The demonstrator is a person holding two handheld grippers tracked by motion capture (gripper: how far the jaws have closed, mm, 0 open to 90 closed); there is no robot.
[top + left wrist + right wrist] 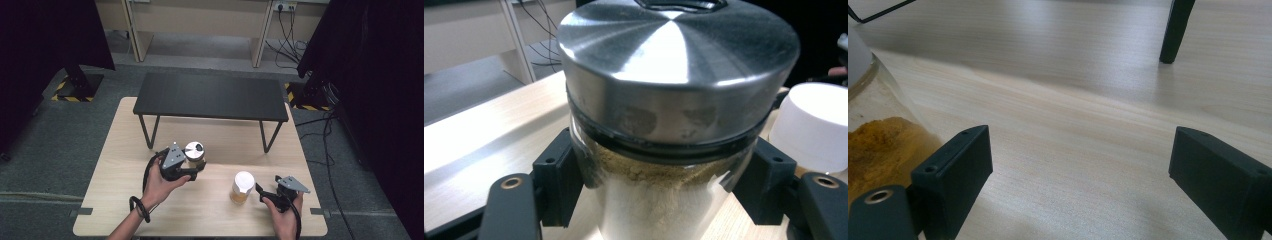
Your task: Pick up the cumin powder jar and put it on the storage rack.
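Observation:
A glass jar with a steel lid (195, 153) and tan powder inside is held in my left gripper (192, 170), near the middle of the wooden table. Up close in the left gripper view, the steel-lidded jar (674, 100) sits between both black pads (559, 177), which press on its glass sides. A second jar with a white lid (242, 187) and yellow powder stands on the table to the right. My right gripper (267, 192) rests just right of it, open with nothing between its fingers (955, 175). The white-lidded jar's glass edge (873, 135) appears at that view's left.
A low black bench (212, 96) stands across the far half of the table (115, 200); one of its legs (1175, 30) rises ahead of my right gripper. Dark curtains flank the scene, with cables on the floor at right.

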